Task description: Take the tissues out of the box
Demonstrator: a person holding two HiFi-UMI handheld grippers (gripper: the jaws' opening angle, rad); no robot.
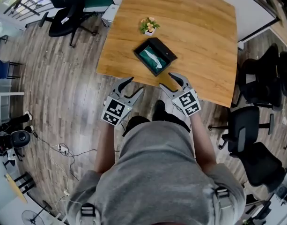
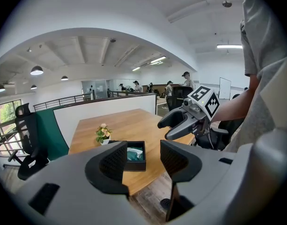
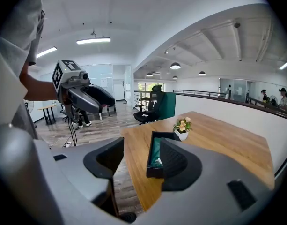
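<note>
A black open box (image 1: pixel 155 56) lies on the wooden table (image 1: pixel 199 36), with a teal tissue pack (image 1: pixel 151 60) inside it. The same box (image 2: pixel 135 156) shows between the left gripper's jaws in the left gripper view, and the box (image 3: pixel 158 159) sits partly behind the right jaw in the right gripper view. My left gripper (image 1: pixel 132 86) hangs open off the table's near edge, nothing in it. My right gripper (image 1: pixel 172 79) is open too, just over the table's near edge, short of the box. Neither touches the box.
A small potted flower (image 1: pixel 149 26) stands on the table just beyond the box. Black office chairs (image 1: pixel 255 121) stand at the right, another chair (image 1: pixel 66 11) at the far left. Cables and gear (image 1: pixel 21 135) lie on the wood floor at the left.
</note>
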